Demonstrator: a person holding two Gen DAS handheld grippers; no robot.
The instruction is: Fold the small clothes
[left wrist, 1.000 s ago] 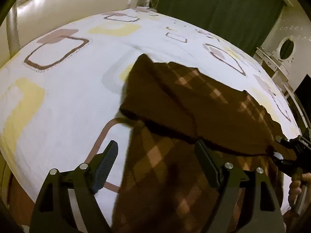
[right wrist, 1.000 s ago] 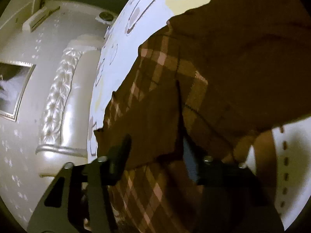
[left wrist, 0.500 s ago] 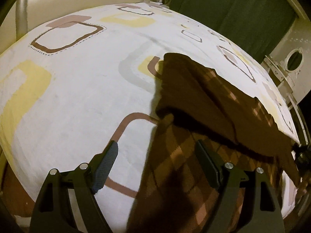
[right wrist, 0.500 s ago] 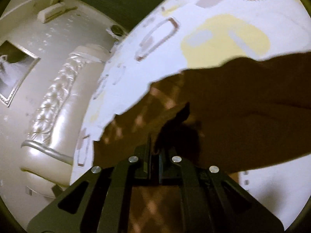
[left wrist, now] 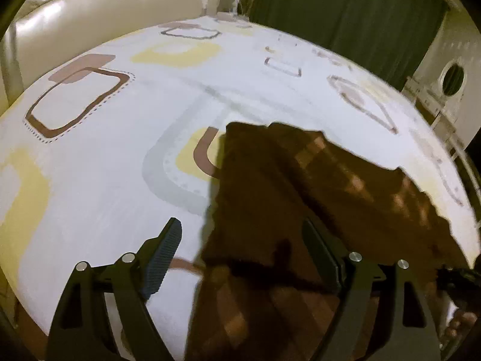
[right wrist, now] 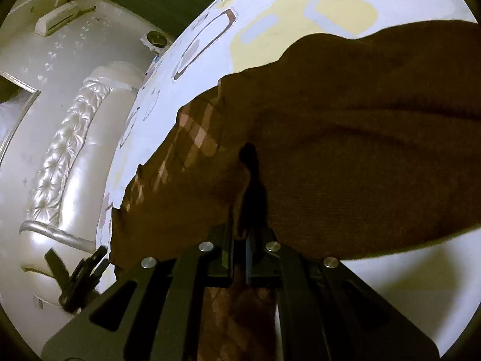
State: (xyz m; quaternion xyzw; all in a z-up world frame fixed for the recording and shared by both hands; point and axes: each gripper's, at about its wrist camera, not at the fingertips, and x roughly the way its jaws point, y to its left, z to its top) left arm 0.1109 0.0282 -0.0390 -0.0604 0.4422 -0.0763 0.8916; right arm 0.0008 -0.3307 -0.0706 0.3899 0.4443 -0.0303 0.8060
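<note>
A dark brown plaid garment (left wrist: 288,198) lies on the patterned bed sheet (left wrist: 120,156), with its upper layer lifted and folded over. My left gripper (left wrist: 240,240) is open, its jaws wide apart over the garment's left edge, holding nothing. My right gripper (right wrist: 240,240) is shut on the garment's edge (right wrist: 243,198) and holds the cloth (right wrist: 345,138) raised above the sheet (right wrist: 300,18). In the right wrist view the left gripper (right wrist: 81,273) shows at the lower left, beside the cloth's corner.
A cream padded headboard (left wrist: 105,27) (right wrist: 60,165) runs along the bed's far side. Dark green curtains (left wrist: 345,9) hang behind the bed. A white cabinet with a round opening (left wrist: 451,78) stands at the right. A hand (left wrist: 460,328) shows at the lower right.
The right gripper closed on the garment's edge and lifted it, carrying the fold across. The left gripper stayed open and drew back over the garment's left edge.
</note>
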